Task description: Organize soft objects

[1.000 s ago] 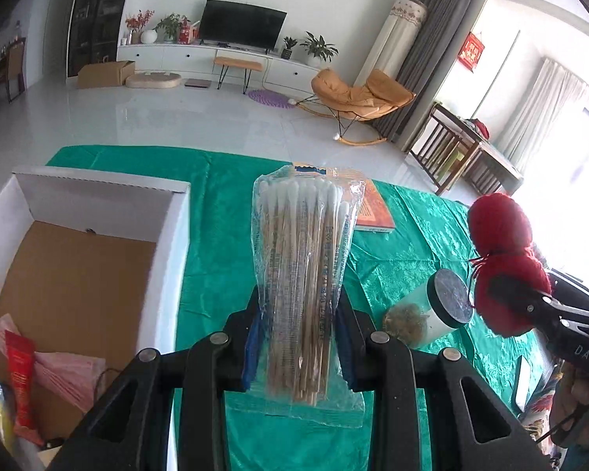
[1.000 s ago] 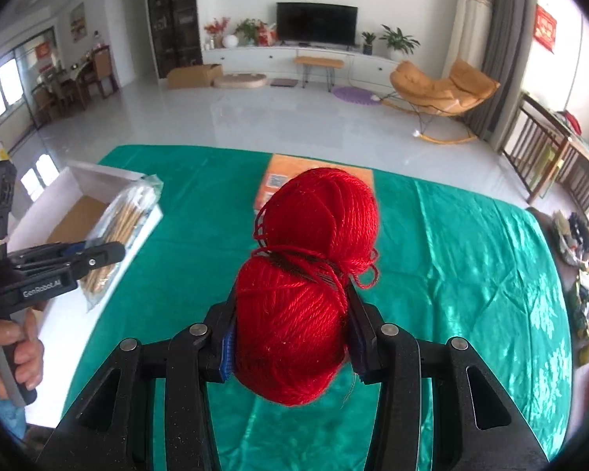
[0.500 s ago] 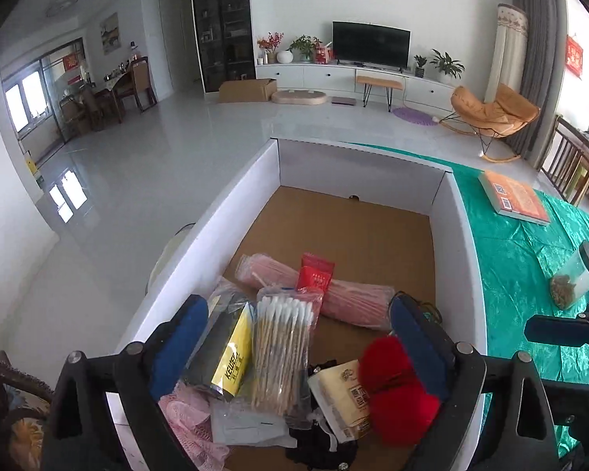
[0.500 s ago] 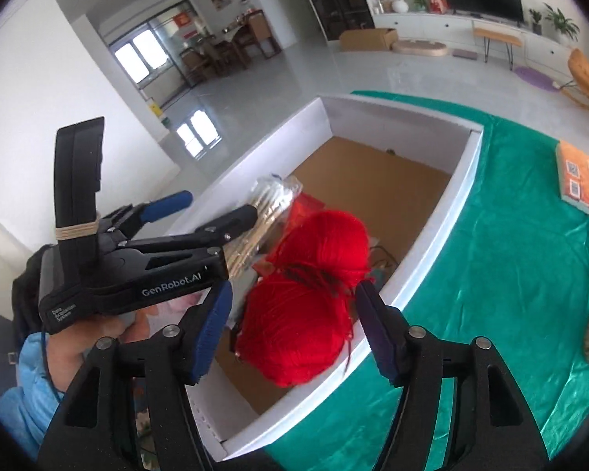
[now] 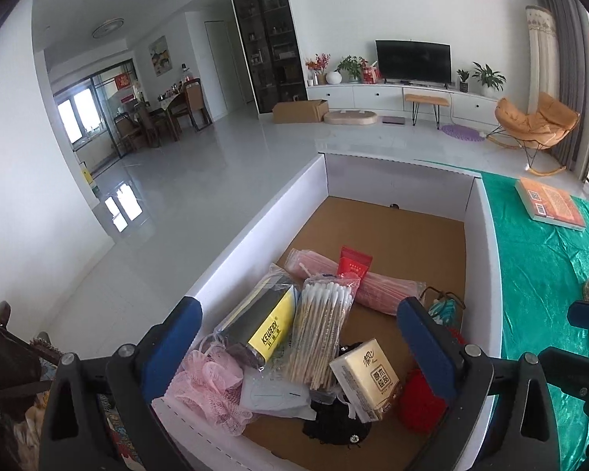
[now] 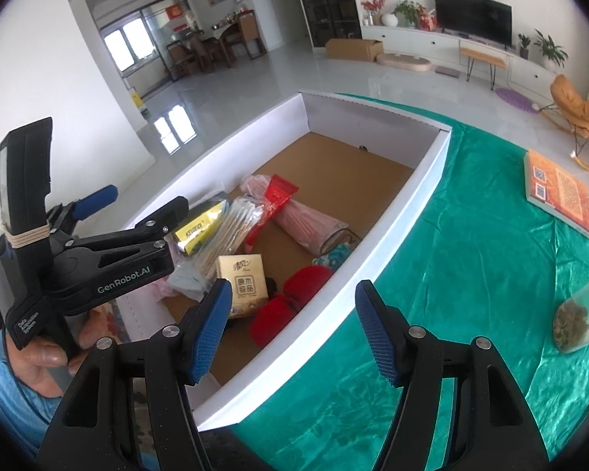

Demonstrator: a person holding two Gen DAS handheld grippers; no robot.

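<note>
Green cloth (image 6: 471,274) covers the table; the white box (image 6: 396,216) at its left already holds the cotton swabs (image 5: 322,329) and red yarn (image 6: 290,306). Both claws are empty (left gripper (image 5: 298,349) opening, right gripper (image 6: 294,329) apart), and seemingly only a jar (image 6: 577,322) and book (image 6: 561,196) remain outside.

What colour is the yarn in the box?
Red. The yarn shows best in the right wrist view, lying by the box wall.
</note>
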